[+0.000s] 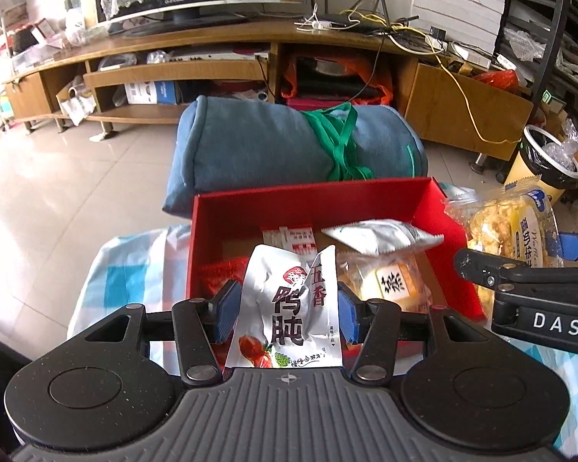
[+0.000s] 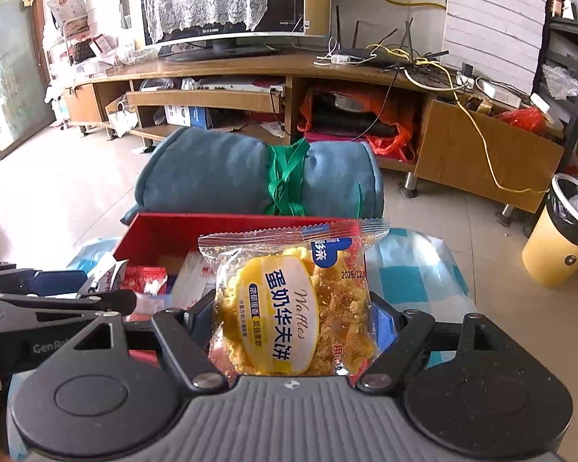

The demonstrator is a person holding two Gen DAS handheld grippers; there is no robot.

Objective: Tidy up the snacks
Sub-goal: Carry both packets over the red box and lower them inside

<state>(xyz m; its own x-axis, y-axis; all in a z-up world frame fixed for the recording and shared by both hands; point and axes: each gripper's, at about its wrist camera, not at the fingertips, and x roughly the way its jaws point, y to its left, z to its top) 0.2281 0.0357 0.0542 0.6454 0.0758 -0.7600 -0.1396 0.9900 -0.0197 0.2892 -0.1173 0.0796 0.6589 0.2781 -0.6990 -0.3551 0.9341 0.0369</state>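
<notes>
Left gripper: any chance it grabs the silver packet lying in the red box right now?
Probably not as is. The left gripper is shut on a white pouch, so its fingers are occupied. The silver packet lies uncovered in the red box; drop the pouch first.

The silver packet (image 1: 289,308) hides the red box's (image 1: 312,202) front wall.

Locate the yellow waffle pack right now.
Right wrist view, centre: the waffle pack is clamped in the right hand-held gripper, raised in front of the red box.
</notes>
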